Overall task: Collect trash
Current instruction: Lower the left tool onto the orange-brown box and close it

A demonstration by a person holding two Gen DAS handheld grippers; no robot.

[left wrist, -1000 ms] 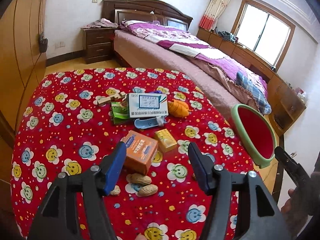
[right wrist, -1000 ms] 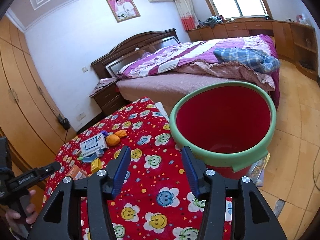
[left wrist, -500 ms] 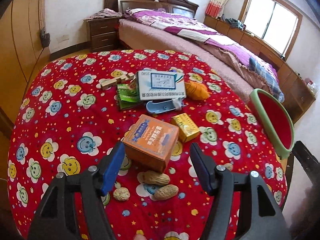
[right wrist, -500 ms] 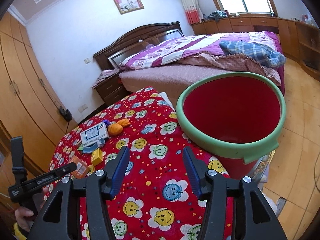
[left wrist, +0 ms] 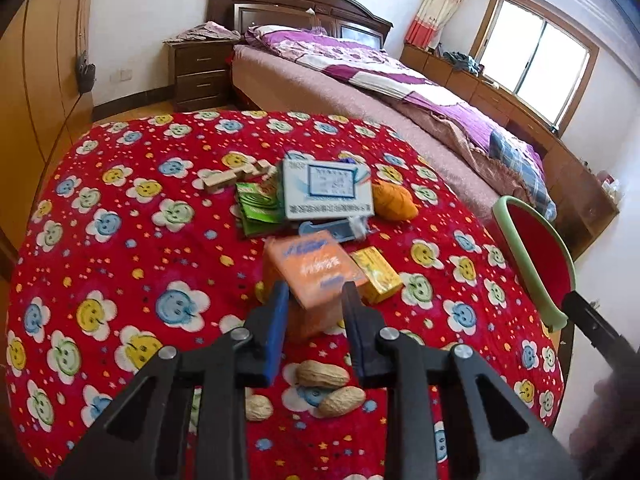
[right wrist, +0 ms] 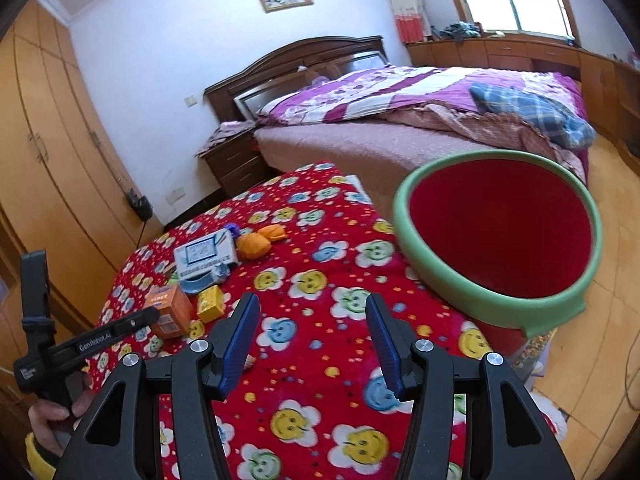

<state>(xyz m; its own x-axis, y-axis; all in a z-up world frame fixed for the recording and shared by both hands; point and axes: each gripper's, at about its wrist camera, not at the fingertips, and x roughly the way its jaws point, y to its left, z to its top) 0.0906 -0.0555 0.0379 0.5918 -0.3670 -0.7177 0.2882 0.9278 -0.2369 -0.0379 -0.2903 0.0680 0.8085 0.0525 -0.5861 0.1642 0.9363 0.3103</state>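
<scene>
An orange carton lies on the red smiley-flower tablecloth among other litter. My left gripper is closing around its near end, and both blue pads touch the carton's sides, which look tilted and blurred. In the right wrist view the left gripper reaches the carton from the left. My right gripper hangs open over bare cloth, with nothing between its fingers. A red bin with a green rim stands just right of it at the table's edge.
A yellow box, three peanuts, a white-and-blue box, green packets, wooden blocks, a blue item and an orange lump lie nearby. A bed and wardrobes surround the table.
The left gripper has dropped forward onto the orange carton and its jaws have narrowed around it, and the carton has tilted. The right gripper has drifted sideways along the table beside the bin.
</scene>
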